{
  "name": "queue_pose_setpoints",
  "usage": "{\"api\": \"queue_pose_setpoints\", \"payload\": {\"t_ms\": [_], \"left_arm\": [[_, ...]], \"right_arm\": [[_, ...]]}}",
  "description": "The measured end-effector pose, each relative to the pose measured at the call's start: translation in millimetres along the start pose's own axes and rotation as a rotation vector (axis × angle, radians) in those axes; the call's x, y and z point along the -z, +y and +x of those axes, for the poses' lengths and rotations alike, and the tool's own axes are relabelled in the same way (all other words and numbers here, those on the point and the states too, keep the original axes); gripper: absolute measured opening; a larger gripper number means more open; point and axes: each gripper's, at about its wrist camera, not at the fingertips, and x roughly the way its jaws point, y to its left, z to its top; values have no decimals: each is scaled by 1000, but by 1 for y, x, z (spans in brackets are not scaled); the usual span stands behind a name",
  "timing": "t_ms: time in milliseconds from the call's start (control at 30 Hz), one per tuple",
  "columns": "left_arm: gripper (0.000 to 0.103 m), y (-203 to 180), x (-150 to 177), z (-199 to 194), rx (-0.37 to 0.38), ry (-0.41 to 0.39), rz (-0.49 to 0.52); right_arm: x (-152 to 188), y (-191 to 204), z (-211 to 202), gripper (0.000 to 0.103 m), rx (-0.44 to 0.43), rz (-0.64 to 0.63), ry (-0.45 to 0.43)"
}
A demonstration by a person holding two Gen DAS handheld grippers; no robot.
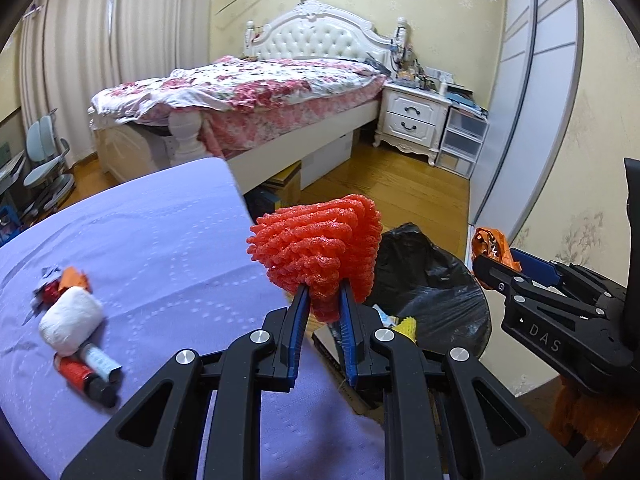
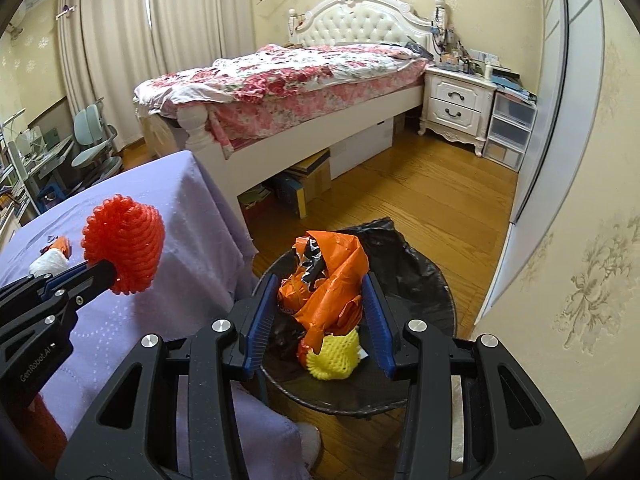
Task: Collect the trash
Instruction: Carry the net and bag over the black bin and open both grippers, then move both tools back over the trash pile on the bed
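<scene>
Left claw (image 1: 325,300) is clamping the red foam net (image 1: 320,248), carrying it off the desk (image 1: 160,240) toward the bin (image 2: 420,272) rightward. Right claw (image 2: 320,316) is gripping the orange bag (image 2: 324,280) directly above that bin, judged ready for release. Remaining litter (image 1: 76,332) leftward is lying blurred, contents unclear

The left wrist view looks forward along the left claw (image 1: 325,300) from over the near tabletop (image 1: 160,240), facing the far bed (image 1: 256,92). The right wrist view sits further right, close above the bin (image 2: 420,272), facing the same way. Both share bed, tabletop, bin and nightstand (image 1: 412,118)
</scene>
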Motion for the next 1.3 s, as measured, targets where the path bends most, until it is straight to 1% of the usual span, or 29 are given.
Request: {"api": "queue_pose_setpoints", "payload": {"t_ms": [333,733,900,967,1000,1033,1067,1167,1233,1300], "left_arm": [[18,-33,-8,31,14,32,70],[18,-54,-18,60,20,59,115],[19,-58,-21,70,36,89,132],[28,-58,-22,73,37,102,128],[30,-57,-21,74,34,104,124],[39,-55,-22,74,30,103,119],[50,-54,-22,73,27,99,112],[66,-49,-23,68,17,77,85],[71,-47,-24,65,8,72,77],[72,-45,-24,63,-2,68,68]], "right_arm": [[-2,-30,12,42,13,35,12],[-7,-47,29,43,19,67,26],[-9,-53,34,44,15,89,35],[-9,-56,36,46,12,100,41],[-8,-58,36,54,19,109,38],[-8,-59,36,58,22,113,35],[-8,-60,36,58,24,120,33],[-7,-62,35,58,33,126,31],[-7,-62,33,58,37,125,29],[-6,-62,30,58,42,126,24]]}}
